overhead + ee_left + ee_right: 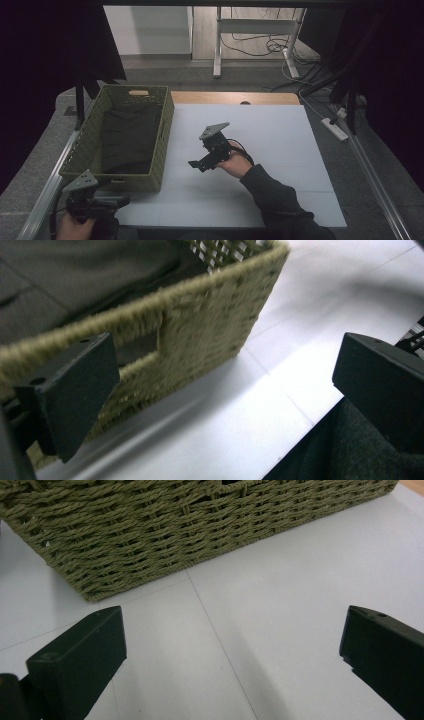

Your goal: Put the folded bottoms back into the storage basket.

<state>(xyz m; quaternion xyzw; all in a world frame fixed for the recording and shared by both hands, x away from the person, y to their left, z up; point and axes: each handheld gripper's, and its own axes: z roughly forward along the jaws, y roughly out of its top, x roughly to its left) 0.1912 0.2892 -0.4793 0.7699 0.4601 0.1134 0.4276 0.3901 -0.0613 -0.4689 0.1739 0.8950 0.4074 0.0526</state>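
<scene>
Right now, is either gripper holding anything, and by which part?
Nothing is held. The left gripper and right gripper are both open and empty, near the green woven basket holding dark cloth.

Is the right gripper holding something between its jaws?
No, the right gripper has its jaws spread wide with bare white table between them, and the woven basket lies beyond.

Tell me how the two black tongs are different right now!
The left tongs sit low at the table's near edge, right by the green basket's front corner; the right tongs are out over the middle of the white table, farther from the basket. The left tongs point toward the basket's near end, the right tongs toward its long side. Both are black, open wide and holding nothing.
</scene>
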